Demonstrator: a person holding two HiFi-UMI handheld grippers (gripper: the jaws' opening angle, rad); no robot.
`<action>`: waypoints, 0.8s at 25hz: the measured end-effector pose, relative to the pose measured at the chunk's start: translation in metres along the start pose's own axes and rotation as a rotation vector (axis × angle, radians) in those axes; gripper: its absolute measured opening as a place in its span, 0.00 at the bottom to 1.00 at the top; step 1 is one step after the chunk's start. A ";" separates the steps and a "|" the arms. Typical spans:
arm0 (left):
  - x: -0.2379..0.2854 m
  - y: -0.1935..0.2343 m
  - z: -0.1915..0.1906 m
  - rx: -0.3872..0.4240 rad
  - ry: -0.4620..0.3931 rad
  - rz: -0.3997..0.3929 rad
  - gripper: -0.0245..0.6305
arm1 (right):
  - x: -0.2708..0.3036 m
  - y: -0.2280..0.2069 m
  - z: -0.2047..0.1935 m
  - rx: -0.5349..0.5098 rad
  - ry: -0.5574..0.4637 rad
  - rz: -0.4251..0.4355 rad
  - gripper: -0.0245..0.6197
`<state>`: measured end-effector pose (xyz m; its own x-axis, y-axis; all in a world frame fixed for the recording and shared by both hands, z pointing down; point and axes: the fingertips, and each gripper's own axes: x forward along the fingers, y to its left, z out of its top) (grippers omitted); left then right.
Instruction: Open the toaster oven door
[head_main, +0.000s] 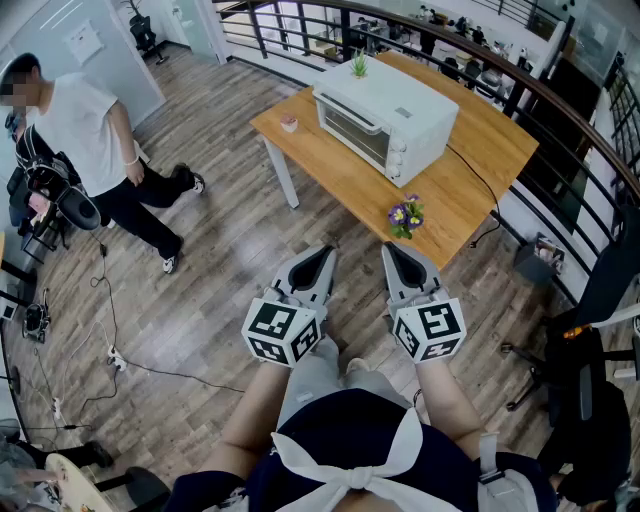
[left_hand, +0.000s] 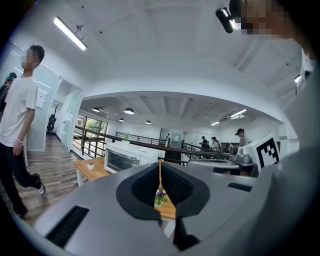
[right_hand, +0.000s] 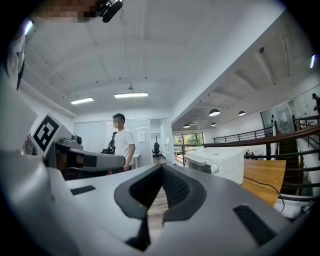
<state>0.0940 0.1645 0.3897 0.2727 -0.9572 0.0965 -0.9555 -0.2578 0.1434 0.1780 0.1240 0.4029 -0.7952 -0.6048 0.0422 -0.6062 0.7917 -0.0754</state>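
A white toaster oven (head_main: 385, 117) stands on a wooden table (head_main: 490, 130) with its glass door closed and its knobs on the right of the front. It also shows in the left gripper view as the toaster oven (left_hand: 129, 155) and in the right gripper view as the toaster oven (right_hand: 216, 163). My left gripper (head_main: 323, 254) and right gripper (head_main: 393, 250) hang side by side over the floor, short of the table's near edge, well away from the oven. Both are shut with nothing between the jaws.
A small pot of purple flowers (head_main: 405, 216) sits near the table's front edge, a small cup (head_main: 289, 124) at its left corner, a green plant (head_main: 358, 66) behind the oven. A cable (head_main: 485, 190) runs off the table. A person (head_main: 95, 150) stands left; a railing (head_main: 470, 60) runs behind.
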 end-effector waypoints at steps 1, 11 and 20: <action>0.002 0.003 0.000 -0.002 -0.002 -0.001 0.08 | 0.004 -0.001 -0.001 0.000 0.000 -0.002 0.04; 0.038 0.029 0.002 0.007 0.012 -0.037 0.08 | 0.041 -0.015 -0.005 -0.023 0.027 -0.017 0.05; 0.079 0.069 0.016 0.028 0.013 -0.060 0.08 | 0.089 -0.034 -0.002 -0.040 0.045 -0.035 0.05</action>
<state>0.0476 0.0684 0.3917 0.3308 -0.9382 0.1013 -0.9401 -0.3184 0.1217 0.1281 0.0437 0.4112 -0.7729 -0.6283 0.0888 -0.6328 0.7736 -0.0335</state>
